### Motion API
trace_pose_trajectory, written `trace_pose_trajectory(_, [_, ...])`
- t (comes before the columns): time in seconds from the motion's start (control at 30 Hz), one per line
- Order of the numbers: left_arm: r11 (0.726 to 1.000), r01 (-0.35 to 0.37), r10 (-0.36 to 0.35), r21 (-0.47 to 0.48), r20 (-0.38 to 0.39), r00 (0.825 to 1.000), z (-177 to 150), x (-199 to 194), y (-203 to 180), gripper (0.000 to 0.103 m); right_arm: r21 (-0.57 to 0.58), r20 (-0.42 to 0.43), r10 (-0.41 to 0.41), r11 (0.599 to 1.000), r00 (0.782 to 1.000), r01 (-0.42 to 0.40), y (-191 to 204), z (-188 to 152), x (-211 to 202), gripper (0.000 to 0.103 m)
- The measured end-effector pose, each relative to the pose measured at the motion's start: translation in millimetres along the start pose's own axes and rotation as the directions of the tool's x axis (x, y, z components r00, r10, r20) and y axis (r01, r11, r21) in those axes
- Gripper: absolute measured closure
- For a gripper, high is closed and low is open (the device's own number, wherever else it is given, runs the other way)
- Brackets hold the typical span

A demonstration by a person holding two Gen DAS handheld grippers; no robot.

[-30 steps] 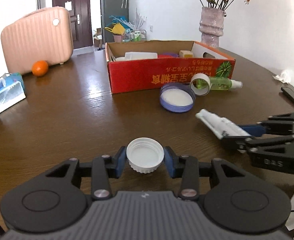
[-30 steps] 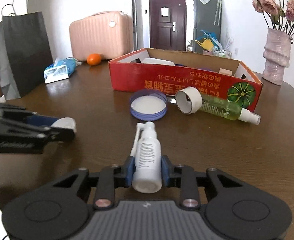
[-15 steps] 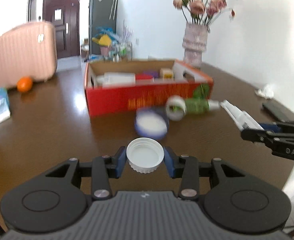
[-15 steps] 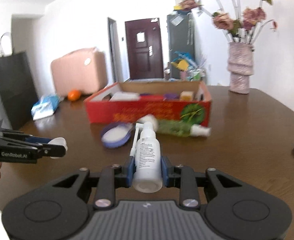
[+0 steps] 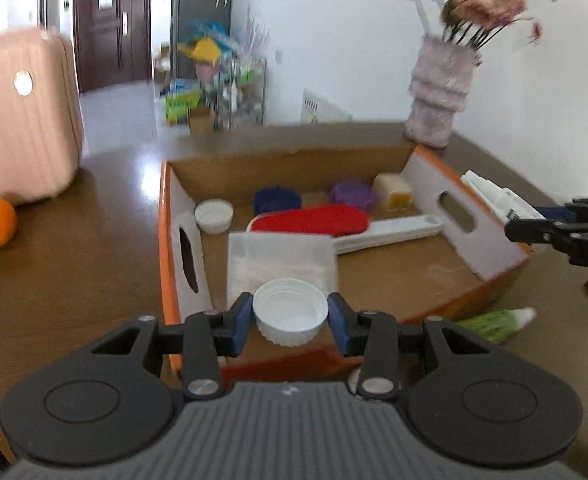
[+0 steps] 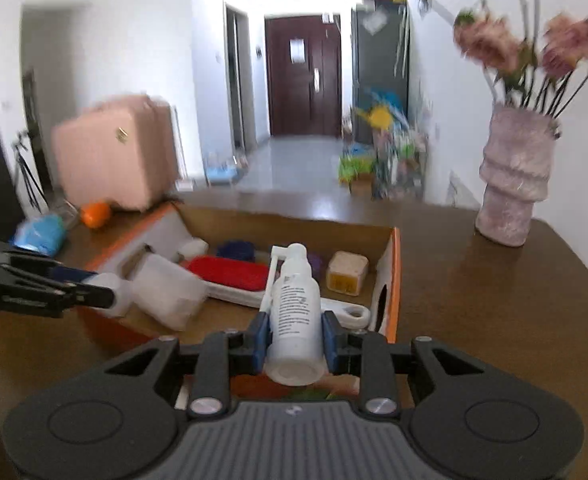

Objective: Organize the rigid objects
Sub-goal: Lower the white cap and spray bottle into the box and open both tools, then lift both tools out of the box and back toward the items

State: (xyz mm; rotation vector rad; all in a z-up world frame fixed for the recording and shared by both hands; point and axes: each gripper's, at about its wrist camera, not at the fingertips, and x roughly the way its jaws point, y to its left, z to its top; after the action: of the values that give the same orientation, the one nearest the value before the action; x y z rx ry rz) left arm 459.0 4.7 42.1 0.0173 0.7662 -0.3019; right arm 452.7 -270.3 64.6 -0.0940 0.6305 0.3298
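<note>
**Both grippers loaded above the open box**

Dark brown wooden table (image 5: 74, 272); on it an open red-and-orange cardboard box (image 5: 489, 240) with white inner walls and hand-slots. Pink ribbed vase (image 6: 513, 188) stands beyond the box's right end.

Inside the box: white flat plastic container (image 5: 282, 264), red oval brush with a long white handle (image 5: 313, 220), small white cap (image 5: 214, 216), dark blue and purple round pieces, cream cube.

Left gripper (image 5: 290, 316): blue pads clenched on a white ribbed plastic bottle cap (image 5: 290, 314), hollow side up, held over the box's near edge.

Right gripper (image 6: 294, 342): jaws narrow, clamped on the base end of a white plastic spray bottle (image 6: 294, 308). Long axis runs straight away from the gripper, nozzle forward toward the box's far wall, body over the right end of the box.

Green bottle (image 5: 493, 322) lies on the table outside the front wall.
</note>
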Motion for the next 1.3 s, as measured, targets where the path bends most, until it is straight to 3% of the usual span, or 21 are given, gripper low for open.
trace_pose_trajectory(0.1, [0.999, -0.031, 0.03, -0.01, -0.044, 0.999, 0, 20, 10, 0.062, -0.071, -0.078, -0.055, 0.996, 0.995, 0.05, 1, 11, 39, 0.076])
trace_pose_trajectory(0.3, [1.0, 0.008, -0.008, -0.02, -0.002, 1.0, -1, 21, 12, 0.047, -0.133, -0.182, -0.068, 0.99, 0.981, 0.044, 9, 7, 81, 0.076])
trace_pose_trajectory(0.47, [1.0, -0.006, 0.007, -0.021, 0.009, 1.0, 1, 11, 11, 0.041, -0.146, -0.165, -0.101, 0.986, 0.981, 0.077, 16, -1, 74, 0.07])
trace_pose_trajectory(0.53, [1.0, -0.018, 0.018, -0.018, 0.021, 1.0, 1, 1, 10, 0.036, -0.146, -0.148, -0.102, 0.986, 0.984, 0.08, 15, 3, 63, 0.06])
trace_pose_trajectory(0.77, [0.998, -0.053, 0.054, -0.015, 0.101, 0.993, 7, -51, 7, 0.027, -0.116, -0.062, -0.102, 0.989, 0.993, 0.094, 13, 19, 6, 0.055])
trace_pose_trajectory(0.9, [0.998, -0.063, 0.063, -0.008, 0.161, 0.985, 4, -87, -2, 0.02, -0.094, -0.014, -0.073, 0.993, 0.997, 0.071, 17, 20, -30, 0.042])
trace_pose_trajectory(0.97, [0.997, -0.075, 0.077, -0.016, 0.191, 0.979, -3, -104, -6, 0.019, -0.082, 0.008, -0.06, 0.995, 0.998, 0.06, 22, 15, -49, 0.042])
trace_pose_trajectory(1.07, [0.994, -0.103, 0.109, -0.035, 0.26, 0.959, -22, -129, -16, 0.012, -0.059, 0.06, -0.055, 0.997, 0.997, 0.058, 30, 2, -77, 0.039])
trace_pose_trajectory(1.2, [0.989, -0.133, 0.145, -0.06, 0.336, 0.93, -60, -159, -29, 0.011, -0.021, 0.17, -0.076, 0.997, 0.982, 0.081, 46, -29, -120, 0.021])
trace_pose_trajectory(1.3, [0.988, -0.14, 0.155, -0.066, 0.402, 0.902, -93, -184, -42, 0.006, 0.001, 0.257, -0.092, 0.996, 0.962, 0.095, 61, -61, -152, 0.015])
